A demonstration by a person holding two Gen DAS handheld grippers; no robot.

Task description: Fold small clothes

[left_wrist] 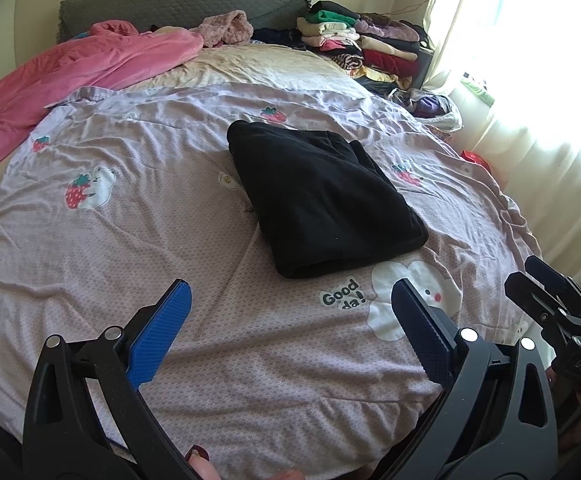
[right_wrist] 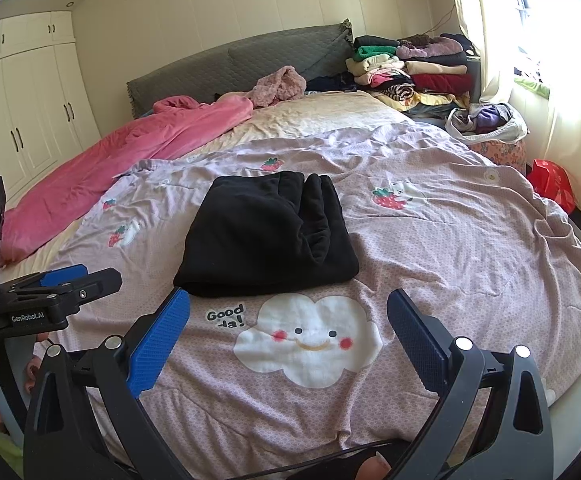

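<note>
Black garment [left_wrist: 322,196] folded into a compact block, lying mid-frame on the lilac quilt [left_wrist: 130,240], just above the "Good da!" print. Left gripper [left_wrist: 290,312] spread wide and holding nothing, low in the frame, short of the garment; right gripper [right_wrist: 288,312] likewise spread and empty, its fingertips just below the near folded edge.

Likely step: finishing or moving the fold. Best done by closing on the thick near edge, both sides together, lifting level so the layers do not slip apart. Looser rolled layers at the right side need care.

Right wrist view only: cloud print [right_wrist: 306,336] whole, wardrobe at upper left, red bag at right edge, loose roll on the garment's right side. Left wrist view only: garment's left flank and a bear print at left.
</note>
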